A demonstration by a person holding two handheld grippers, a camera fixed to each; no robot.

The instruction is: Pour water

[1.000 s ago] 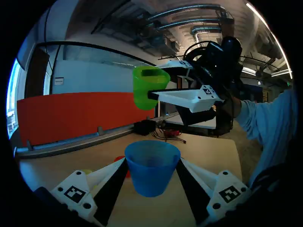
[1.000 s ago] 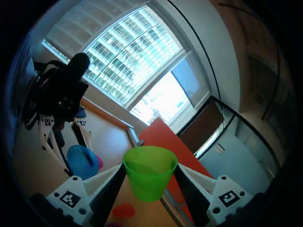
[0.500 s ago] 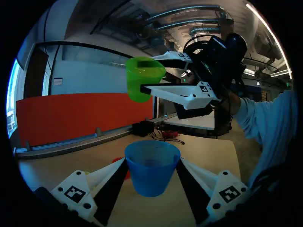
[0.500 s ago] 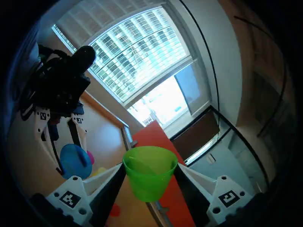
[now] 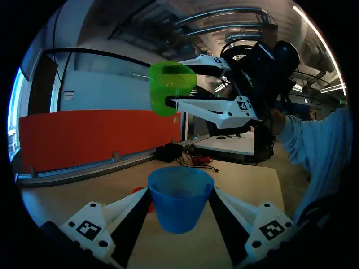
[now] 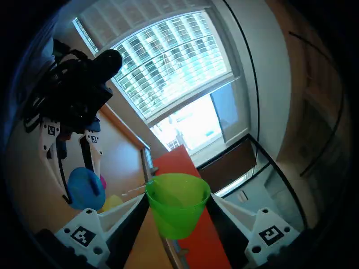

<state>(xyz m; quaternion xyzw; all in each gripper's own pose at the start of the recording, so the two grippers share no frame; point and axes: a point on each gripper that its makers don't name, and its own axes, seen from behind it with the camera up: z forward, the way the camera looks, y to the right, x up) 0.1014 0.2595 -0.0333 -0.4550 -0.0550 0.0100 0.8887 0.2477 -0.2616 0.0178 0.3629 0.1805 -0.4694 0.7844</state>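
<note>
In the left gripper view, a blue cup [image 5: 180, 204] was held upright between the fingers of the left gripper [image 5: 179, 190], which were pinched against its two sides just above a pale wooden surface [image 5: 251, 179]. What lay inside the cup could not be told. Higher up and farther off, a green cup [image 5: 167, 89] was gripped by the fingers of the right gripper [image 5: 174, 83], rim uppermost and slightly tilted, well above the blue cup and apart from it. That gripper was carried by a hand [image 5: 274, 122] in a light blue sleeve [image 5: 314, 143]. Dark cables [image 5: 197, 159] were seen at the far edge of the surface, and behind them an orange panel [image 5: 89, 134]. In the right gripper view, the green cup was seen clamped between both fingers in the foreground, with the blue cup lower at the left and a bright window [image 6: 170, 76] behind.
</note>
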